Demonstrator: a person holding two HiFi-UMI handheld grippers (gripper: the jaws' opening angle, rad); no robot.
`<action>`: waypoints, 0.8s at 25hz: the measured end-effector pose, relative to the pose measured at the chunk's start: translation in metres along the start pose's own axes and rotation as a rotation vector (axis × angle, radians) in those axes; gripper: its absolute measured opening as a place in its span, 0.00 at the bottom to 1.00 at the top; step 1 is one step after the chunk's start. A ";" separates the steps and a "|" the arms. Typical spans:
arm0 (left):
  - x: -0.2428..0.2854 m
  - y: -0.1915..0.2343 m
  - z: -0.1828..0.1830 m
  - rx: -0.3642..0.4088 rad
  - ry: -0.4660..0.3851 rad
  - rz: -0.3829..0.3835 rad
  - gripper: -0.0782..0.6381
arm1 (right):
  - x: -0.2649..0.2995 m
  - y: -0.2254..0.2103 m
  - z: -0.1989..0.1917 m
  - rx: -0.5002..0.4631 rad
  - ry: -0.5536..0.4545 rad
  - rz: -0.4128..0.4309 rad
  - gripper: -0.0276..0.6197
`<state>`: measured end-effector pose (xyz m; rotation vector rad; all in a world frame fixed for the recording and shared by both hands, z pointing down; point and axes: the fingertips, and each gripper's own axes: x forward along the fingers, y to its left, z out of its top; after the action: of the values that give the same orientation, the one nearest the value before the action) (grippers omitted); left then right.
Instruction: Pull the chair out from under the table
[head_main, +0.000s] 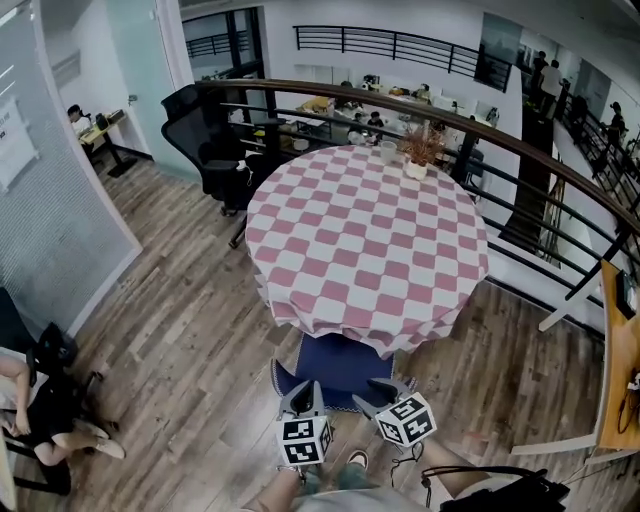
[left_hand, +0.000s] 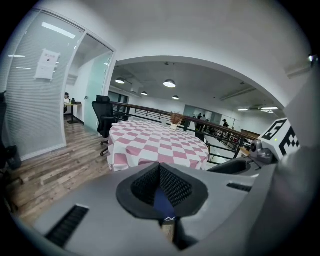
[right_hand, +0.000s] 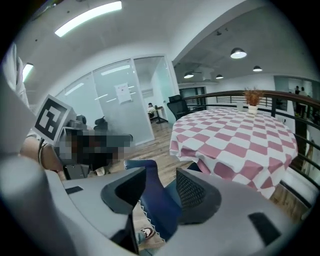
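Right tongs (right_hand: 161, 184) sit spread, with the top edge of the blue chair (head_main: 340, 362) back between them but not squeezed. Left tongs (head_main: 300, 395) look pressed together and empty, right by that same back. Chair's tucked under the checkered surface (head_main: 368, 240). Best bet imo: the person clamps both on the back, keeps them level, then drags straight back so it doesn't twist.
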<state>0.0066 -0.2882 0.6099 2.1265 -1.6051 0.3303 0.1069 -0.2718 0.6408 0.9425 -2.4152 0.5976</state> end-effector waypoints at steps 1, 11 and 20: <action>-0.001 0.002 -0.001 -0.005 0.001 0.012 0.11 | 0.002 0.002 0.000 -0.026 0.010 0.027 0.33; -0.006 0.013 -0.009 -0.023 0.009 0.082 0.11 | 0.031 0.033 -0.043 -0.346 0.217 0.289 0.54; -0.001 0.021 -0.023 -0.035 0.042 0.106 0.11 | 0.058 0.025 -0.072 -0.388 0.296 0.296 0.54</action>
<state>-0.0119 -0.2807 0.6343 1.9999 -1.6912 0.3756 0.0709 -0.2450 0.7253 0.3154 -2.2942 0.3186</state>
